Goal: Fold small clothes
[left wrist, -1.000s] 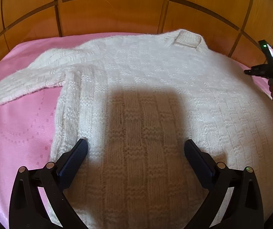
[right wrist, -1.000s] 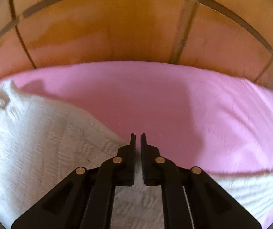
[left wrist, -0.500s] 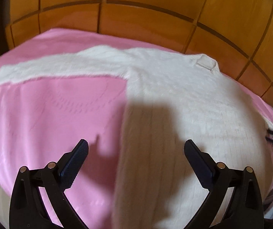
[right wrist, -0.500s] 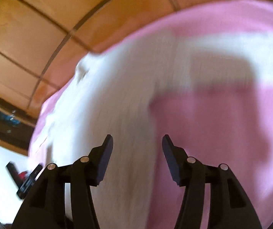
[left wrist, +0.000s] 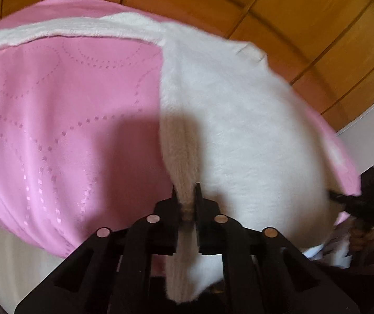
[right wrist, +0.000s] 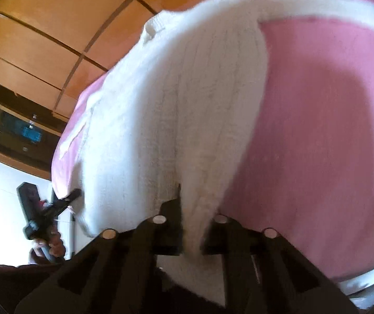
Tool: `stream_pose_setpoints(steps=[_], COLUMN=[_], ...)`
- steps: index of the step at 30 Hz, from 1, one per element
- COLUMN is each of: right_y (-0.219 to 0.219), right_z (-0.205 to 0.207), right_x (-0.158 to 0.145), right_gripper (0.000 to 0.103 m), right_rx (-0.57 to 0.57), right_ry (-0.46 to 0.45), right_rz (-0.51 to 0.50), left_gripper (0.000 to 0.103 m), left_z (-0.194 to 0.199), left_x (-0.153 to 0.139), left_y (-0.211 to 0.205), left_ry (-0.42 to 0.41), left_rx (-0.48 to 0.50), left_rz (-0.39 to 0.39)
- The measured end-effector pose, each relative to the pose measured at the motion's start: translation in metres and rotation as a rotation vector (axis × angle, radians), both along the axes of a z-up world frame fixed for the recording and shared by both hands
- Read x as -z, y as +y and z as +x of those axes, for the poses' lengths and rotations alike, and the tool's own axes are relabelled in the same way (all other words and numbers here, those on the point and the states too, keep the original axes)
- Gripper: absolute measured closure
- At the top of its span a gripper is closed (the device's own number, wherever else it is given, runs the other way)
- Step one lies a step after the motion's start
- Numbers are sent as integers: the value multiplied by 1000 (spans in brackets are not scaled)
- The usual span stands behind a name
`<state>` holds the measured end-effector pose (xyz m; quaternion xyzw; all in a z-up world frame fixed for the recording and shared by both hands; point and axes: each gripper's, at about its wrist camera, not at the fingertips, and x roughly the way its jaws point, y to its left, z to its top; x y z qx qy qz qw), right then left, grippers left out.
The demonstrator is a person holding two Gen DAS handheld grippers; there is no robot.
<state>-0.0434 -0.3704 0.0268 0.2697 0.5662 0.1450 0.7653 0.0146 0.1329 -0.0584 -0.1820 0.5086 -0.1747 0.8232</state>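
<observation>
A white knitted sweater [left wrist: 234,120] lies on a pink bedspread [left wrist: 64,120], collar toward the wooden headboard, one sleeve stretched out left [left wrist: 64,27]. My left gripper [left wrist: 186,196] is shut on the sweater's bottom left hem corner, and a fold of knit runs between its fingers. In the right wrist view the sweater [right wrist: 166,110] fills the middle and my right gripper [right wrist: 192,204] is shut on its bottom right hem edge. Each gripper shows small in the other's view: the right one [left wrist: 359,201], the left one [right wrist: 48,209].
A wooden panelled headboard [left wrist: 278,13] stands behind the bed. The bedspread [right wrist: 318,130] hangs over the near bed edge. A dark shelf with a blue object [right wrist: 29,130] sits at the left in the right wrist view. A white wall [left wrist: 370,144] is at the right.
Both grippers went from open to shut on the sweater's bottom hem, left on the left corner and right on the right edge. Both cameras dropped closer to the near bed edge.
</observation>
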Motion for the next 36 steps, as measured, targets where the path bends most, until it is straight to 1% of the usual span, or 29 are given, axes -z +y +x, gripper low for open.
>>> stream_pose_setpoints(steps=[1, 3, 4, 6, 7, 8, 9, 10, 11, 12, 13, 14, 15, 16, 19, 20, 21, 22, 23, 24, 25, 27, 28, 30, 32, 34, 36], right_y=[-6, -12, -11, -11, -8, -6, -5, -8, -9, -11, -18, -28, -42, -53, -110, -131, -159, -177, -193, -219, -233, -267, -279, -305, -322, -333, -346], right_z=[-2, -7, -8, -10, -10, -10, -10, -11, -12, -11, -11, -10, -8, -8, -5, -7, -7, -8, -7, -8, -8, -8, -7, -2, 4, 16, 25], right_x=[-21, -45, -50, -38, -23, -13, 0, 4, 7, 7, 5, 2, -2, -5, -11, -14, -13, -13, -12, -11, -9, -4, -1, 6, 9, 9, 12], right_gripper=[98, 98, 98, 98, 98, 98, 98, 97, 95, 87, 80, 63, 58, 58, 52, 51, 51, 51, 51, 52, 52, 54, 54, 59, 61, 65, 75], right_rx=[3, -20, -38, -58, -71, -73, -59, -47, -34, -26, -4, 22, 67, 108, 326, 400, 501, 571, 635, 724, 780, 908, 949, 1032, 1068, 1092, 1106], right_ry=[-67, -137, -142, -91, -44, -11, 24, 34, 35, 32, 22, 8, -10, -18, -40, -46, -49, -48, -48, -51, -51, -41, -37, -27, -32, -32, -21], right_rz=[12, -6, -44, -83, -124, -144, -145, -131, -102, -82, -69, -61, -63, -69, -63, -69, -75, -80, -89, -103, -106, -96, -89, -64, -53, -70, -76], left_gripper=[96, 98, 98, 98, 98, 98, 98, 98, 95, 80, 59, 50, 44, 44, 44, 42, 34, 29, 29, 29, 29, 29, 29, 29, 29, 29, 29], left_z=[-1, -2, -2, -1, 0, 1, 1, 1, 1, 2, 5, 6, 5, 10, 22, 27, 31, 36, 39, 43, 48, 54, 57, 61, 66, 69, 71], left_x=[-11, -26, -25, -11, 2, 10, 12, 9, 4, -1, -9, -15, -21, -28, -45, -49, -52, -53, -55, -55, -55, -54, -52, -49, -44, -38, -35], left_y=[5, 13, 14, 13, 11, 7, 4, 1, -2, -3, -5, -4, -4, -1, -13, -20, -28, -41, -51, -61, -74, -89, -97, -106, -113, -116, -118], left_ry=[-32, -56, -48, 0, 38, 64, 64, 53, 43, 29, 3, -23, -53, -79, -133, -148, -159, -171, -179, -182, -180, -169, -162, -151, -125, -101, -84], left_rx=[6, 3, 10, 13, 17, 20, 18, 11, 9, 5, -11, -27, -43, -51, -62, -55, -42, -20, -2, 19, 52, 89, 96, 109, 130, 139, 131], left_rz=[-59, -70, -49, 37, 81, 129, 150, 156, 162, 175, 194, 201, 201, 195, 175, 167, 162, 174, 190, 203, 213, 227, 250, 267, 268, 272, 298])
